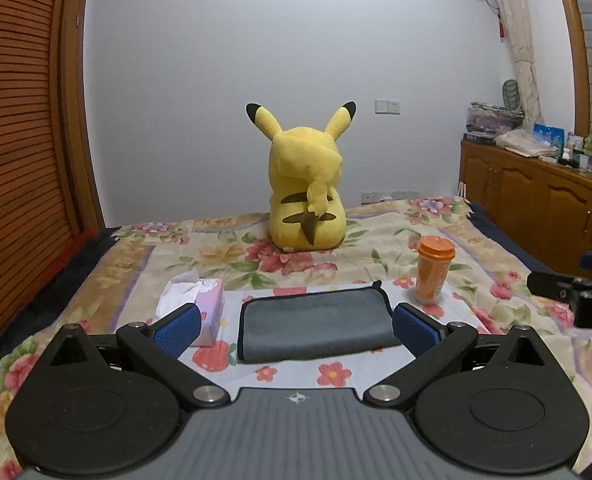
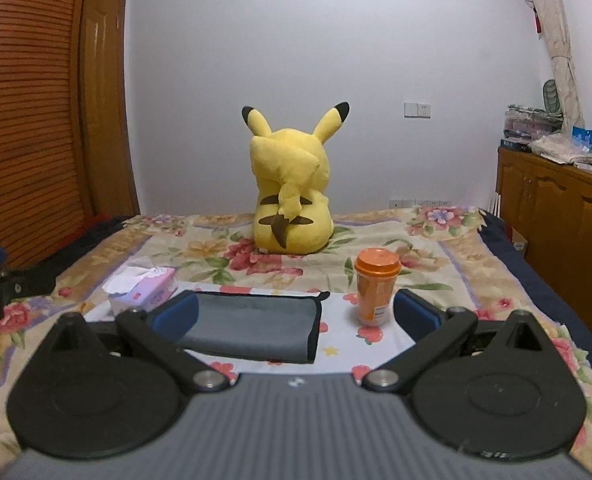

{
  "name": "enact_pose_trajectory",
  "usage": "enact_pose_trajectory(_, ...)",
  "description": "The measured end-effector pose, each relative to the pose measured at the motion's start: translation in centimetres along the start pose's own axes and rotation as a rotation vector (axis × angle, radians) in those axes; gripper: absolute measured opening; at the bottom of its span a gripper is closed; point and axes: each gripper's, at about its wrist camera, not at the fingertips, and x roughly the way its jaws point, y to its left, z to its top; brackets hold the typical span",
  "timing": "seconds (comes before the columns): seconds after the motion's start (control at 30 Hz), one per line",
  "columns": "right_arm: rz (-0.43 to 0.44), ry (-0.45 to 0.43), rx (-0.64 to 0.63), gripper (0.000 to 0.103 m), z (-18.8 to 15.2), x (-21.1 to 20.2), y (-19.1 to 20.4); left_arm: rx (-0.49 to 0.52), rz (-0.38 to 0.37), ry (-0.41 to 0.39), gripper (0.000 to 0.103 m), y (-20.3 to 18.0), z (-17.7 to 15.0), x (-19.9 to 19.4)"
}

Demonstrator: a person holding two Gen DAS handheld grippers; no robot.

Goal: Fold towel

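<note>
A grey towel (image 1: 316,326) with black edging lies folded flat on the flowered bedspread (image 1: 336,260). It also shows in the right wrist view (image 2: 252,326). My left gripper (image 1: 296,330) is open and empty, held above and just short of the towel, its blue pads (image 1: 176,330) wide apart. My right gripper (image 2: 296,318) is open and empty too, set to the right of the towel, with its left pad (image 2: 178,314) in front of the towel's left part.
An orange lidded cup (image 1: 434,276) stands right of the towel; it shows in the right wrist view (image 2: 376,286). A pink tissue box (image 1: 200,300) sits left of it. A yellow plush toy (image 1: 306,196) sits behind. A wooden cabinet (image 1: 536,200) lines the right.
</note>
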Motion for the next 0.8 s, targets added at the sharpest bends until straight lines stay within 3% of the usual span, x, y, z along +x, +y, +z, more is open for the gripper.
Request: enact_pose_trajectory(0.8, 0.0, 0.089, -0.023, 0.103, -6.3, -0.1, 1.3, -0.025, -0.002, 0.088, 0.103, -0.4, -7.9, 1.6)
